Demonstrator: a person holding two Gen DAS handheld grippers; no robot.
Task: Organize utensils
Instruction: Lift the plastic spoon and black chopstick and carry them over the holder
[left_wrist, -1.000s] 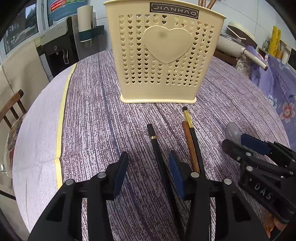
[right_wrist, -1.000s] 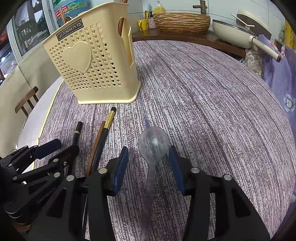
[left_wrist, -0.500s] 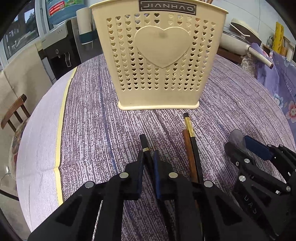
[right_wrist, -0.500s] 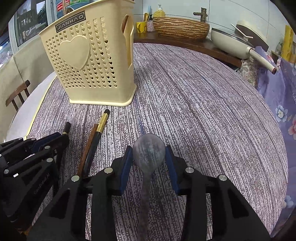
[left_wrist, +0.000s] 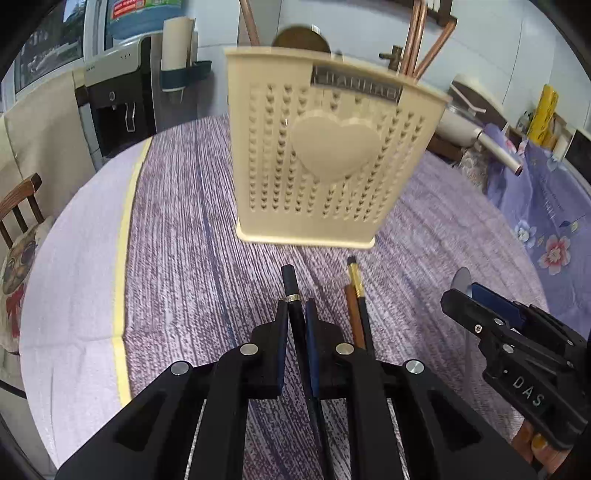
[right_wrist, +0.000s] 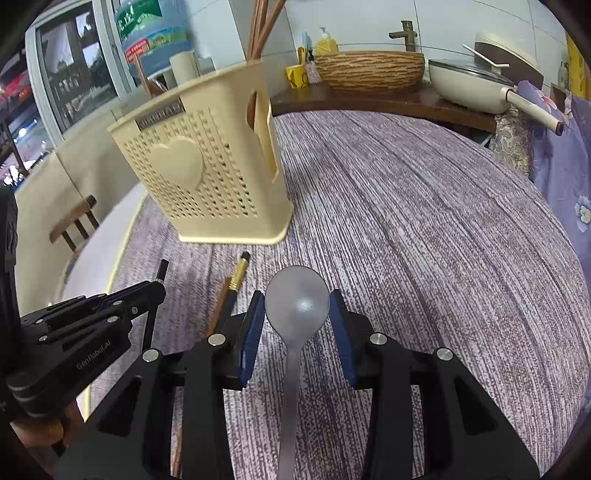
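1. so, left tongs (left_wrist: 295, 321) are pressed together on a black chopstick (left_wrist: 290, 284); its gold-ringed tip pokes out just past the pads and the shaft runs back between them toward the camera.
2. right tongs (right_wrist: 297, 321) pinch a grey spoon (right_wrist: 297, 301) across the bowl, pads touching each side, handle trailing back under the tongs.
3. both long axes point roughly at the cream holder (left_wrist: 328, 162), which stands upright on the purple surface (right_wrist: 424, 240) ahead of both tongs.
4. key relation: the holder's open top sits above and beyond both held items, and each lies along its tongs, not upright. my read is each needs tipping end-down over the rim before letting go.
5. from the left view the holder is dead ahead; from the right view it sits ahead and to the left. left hand looks nearer.
6. two more chopsticks (left_wrist: 358, 306) lie flat on the surface between the tongs, pointing at the holder's base.
7. holder already has brown chopsticks (left_wrist: 417, 48) standing in it; compartment layout not visible.
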